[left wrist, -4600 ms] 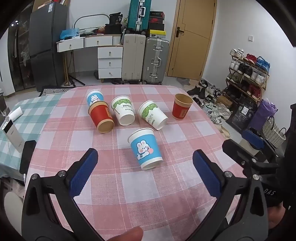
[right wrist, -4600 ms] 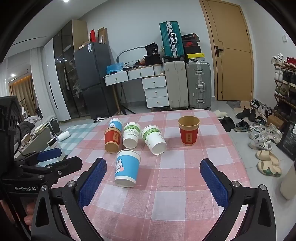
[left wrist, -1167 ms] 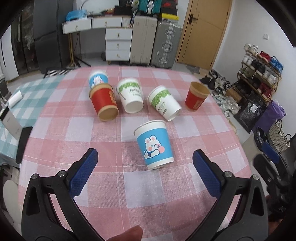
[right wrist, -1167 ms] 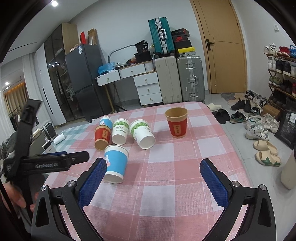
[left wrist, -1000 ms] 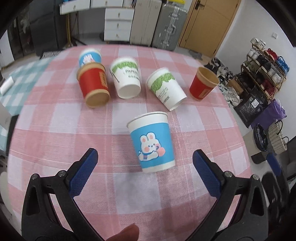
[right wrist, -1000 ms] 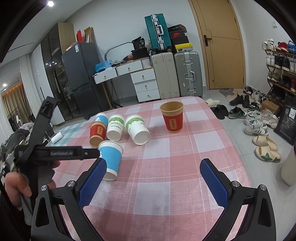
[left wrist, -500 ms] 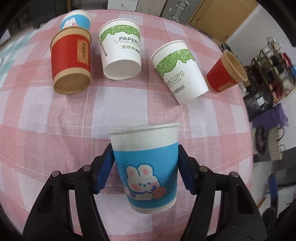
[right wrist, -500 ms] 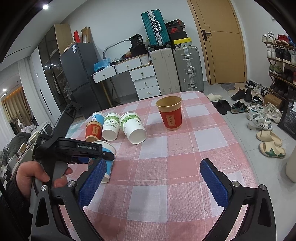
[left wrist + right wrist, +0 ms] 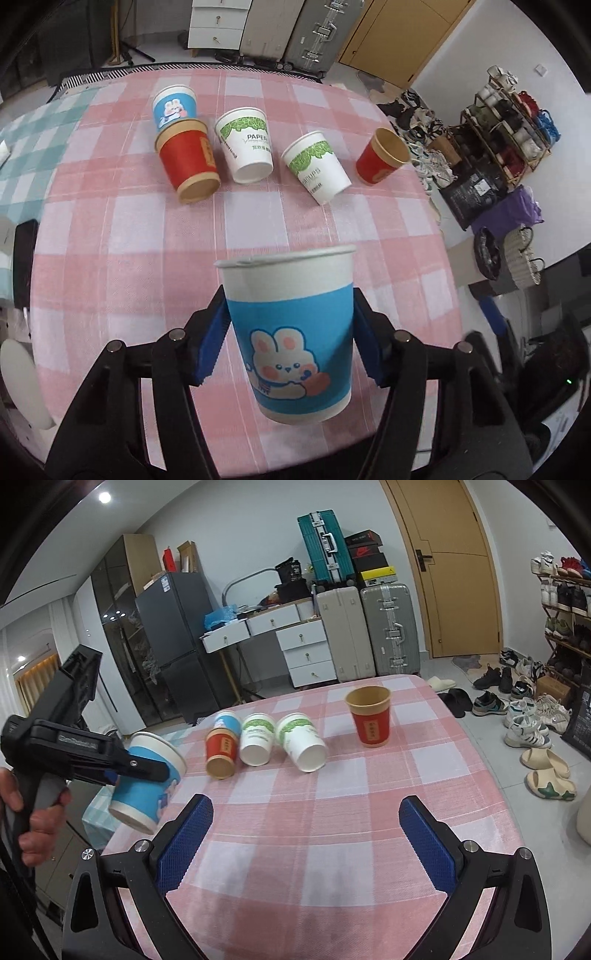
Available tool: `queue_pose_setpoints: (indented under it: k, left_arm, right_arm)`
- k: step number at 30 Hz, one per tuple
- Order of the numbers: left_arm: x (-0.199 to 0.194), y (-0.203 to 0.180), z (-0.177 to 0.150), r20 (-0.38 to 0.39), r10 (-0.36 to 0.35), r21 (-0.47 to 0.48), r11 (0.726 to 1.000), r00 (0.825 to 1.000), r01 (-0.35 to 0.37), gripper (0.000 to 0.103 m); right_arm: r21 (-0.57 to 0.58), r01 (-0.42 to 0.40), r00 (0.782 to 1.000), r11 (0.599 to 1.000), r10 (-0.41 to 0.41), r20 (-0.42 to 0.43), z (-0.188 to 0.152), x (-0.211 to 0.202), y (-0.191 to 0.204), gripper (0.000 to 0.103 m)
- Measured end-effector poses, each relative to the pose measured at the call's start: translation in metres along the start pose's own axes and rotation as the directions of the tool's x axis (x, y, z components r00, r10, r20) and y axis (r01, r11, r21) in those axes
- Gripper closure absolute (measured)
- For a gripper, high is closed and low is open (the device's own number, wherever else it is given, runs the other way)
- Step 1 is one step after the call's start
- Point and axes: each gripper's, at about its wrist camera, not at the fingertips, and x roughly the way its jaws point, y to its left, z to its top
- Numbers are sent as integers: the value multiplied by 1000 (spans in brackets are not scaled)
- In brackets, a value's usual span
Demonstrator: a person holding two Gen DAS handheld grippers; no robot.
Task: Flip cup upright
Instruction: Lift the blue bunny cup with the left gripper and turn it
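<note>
Now left gripper point(image 9: 288, 332) clamps blue bunny cup point(image 9: 291, 332), lifted off pink checked table point(image 9: 147, 240) at near left edge, tilted. Right gripper point(image 9: 306, 840) wide, idle. Next: you level cup, set it down rim-up, release.

The left hand-held gripper point(image 9: 290, 332) has dropped onto the blue rabbit cup point(image 9: 290, 325), clamped its sides and lifted it off the pink checked surface point(image 9: 258, 221), tilted, mouth up
</note>
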Motion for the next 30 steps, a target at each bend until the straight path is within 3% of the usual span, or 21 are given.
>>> queue_pose_setpoints:
  k: [7, 12, 20, 30]
  left_arm:
    - [-79, 24, -64, 6, -28, -13, 1000, 1000, 28, 43]
    - [-97, 33, -104, -3, 1, 8, 1000, 1000, -1, 43]
    - [-19, 54, -135, -116, 87, -20, 996, 990, -90, 42]
    - [31, 62, -137, -147, 110, -22, 993, 983, -115, 42]
  right_arm:
    - [-35, -36, 999, 999, 36, -8, -13, -16, 33, 0]
    - [-38, -51, 999, 998, 50, -20, -25, -22, 46, 0]
    - [-55, -46, 998, 997, 43, -56, -39, -22, 52, 0]
    - [-35, -38, 994, 999, 34, -105, -47, -7, 45, 0]
